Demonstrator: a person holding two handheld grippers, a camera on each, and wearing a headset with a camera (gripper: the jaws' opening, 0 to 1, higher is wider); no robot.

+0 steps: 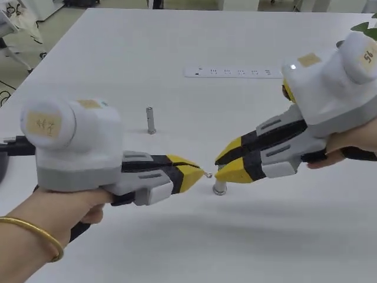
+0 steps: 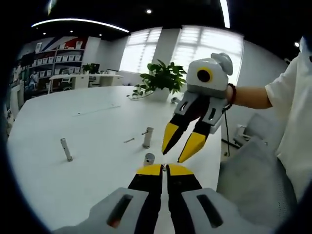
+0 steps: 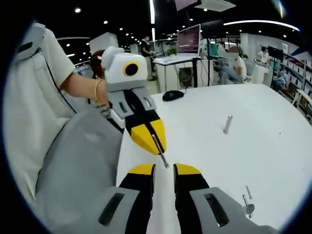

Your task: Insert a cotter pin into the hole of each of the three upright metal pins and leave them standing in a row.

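White tabletop (image 1: 177, 35), mid-frame: the left gripper (image 1: 202, 172), jaws closed, is pinching a cotter pin (image 1: 207, 174) beside the nearest metal pin (image 1: 220, 188); the right gripper (image 1: 217, 168) is gaping, empty. Upper left, the far metal pin (image 1: 151, 121) is standing bare, probably still awaiting its own.

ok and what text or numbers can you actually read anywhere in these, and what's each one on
"56" - sticker on the right gripper, turned sideways; the digits are my best reading
label on the left gripper: dark marks, too blurred to read
power strip: no legible marking
monitor in the right gripper view: screen text too small to read
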